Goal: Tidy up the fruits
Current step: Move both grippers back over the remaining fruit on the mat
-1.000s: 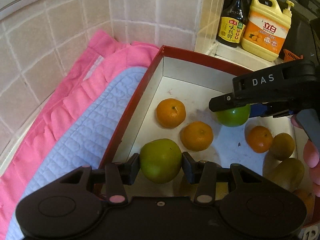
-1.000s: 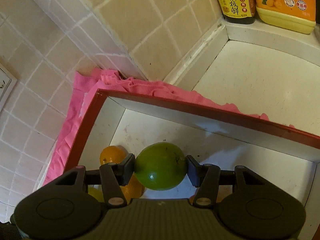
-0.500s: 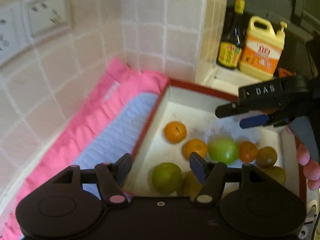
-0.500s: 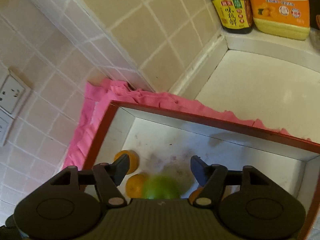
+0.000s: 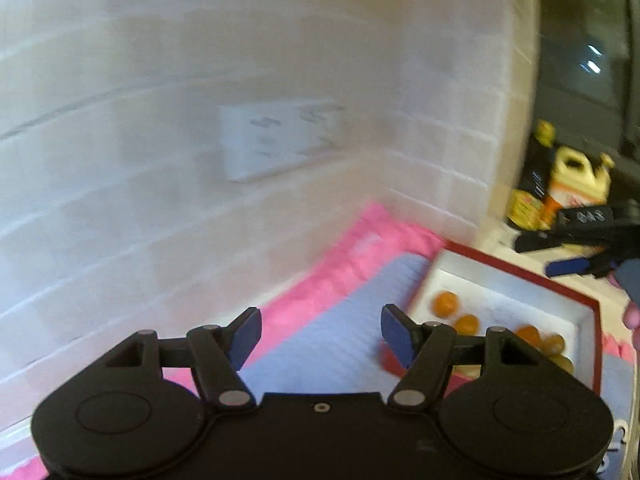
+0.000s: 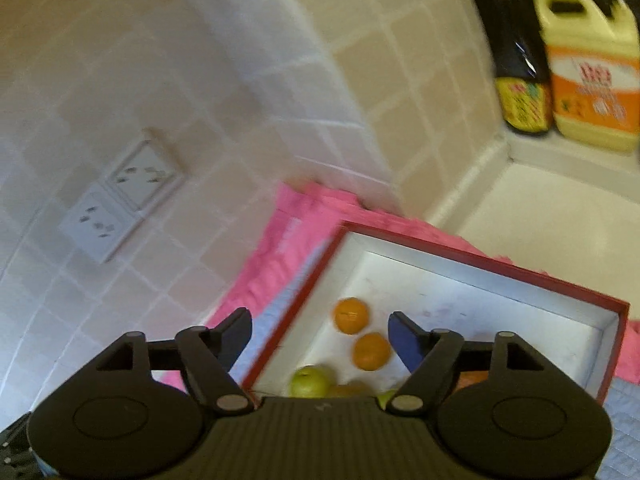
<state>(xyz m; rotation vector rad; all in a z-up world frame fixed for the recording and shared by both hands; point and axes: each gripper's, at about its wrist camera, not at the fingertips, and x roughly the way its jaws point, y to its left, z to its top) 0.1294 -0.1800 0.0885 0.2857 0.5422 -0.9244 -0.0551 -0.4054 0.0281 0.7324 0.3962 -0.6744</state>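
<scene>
The red-rimmed white box [image 6: 480, 258] holds two oranges [image 6: 351, 315] and a green fruit [image 6: 310, 382], with more fruit half hidden behind my right gripper's body. My right gripper [image 6: 320, 336] hangs above the box's near-left corner, its jaws opening with nothing between them. In the blurred left wrist view the box [image 5: 520, 276] sits low at the right with several oranges [image 5: 446, 304] in it. My left gripper [image 5: 320, 338] is raised over the mat, jaws opening and empty. The right gripper [image 5: 540, 254] shows above the box's far side.
A pink cloth [image 6: 276, 264] lies under the box, with a pale blue quilted mat [image 5: 340, 336] on it. Tiled walls meet at a corner, with wall sockets [image 6: 120, 196]. A dark sauce bottle [image 6: 516, 80] and a yellow detergent jug [image 6: 592, 72] stand on the ledge.
Both grippers let go of their green fruits, which now lie in the box. Both opened, rose and drew back; the left view swung left toward the wall.
</scene>
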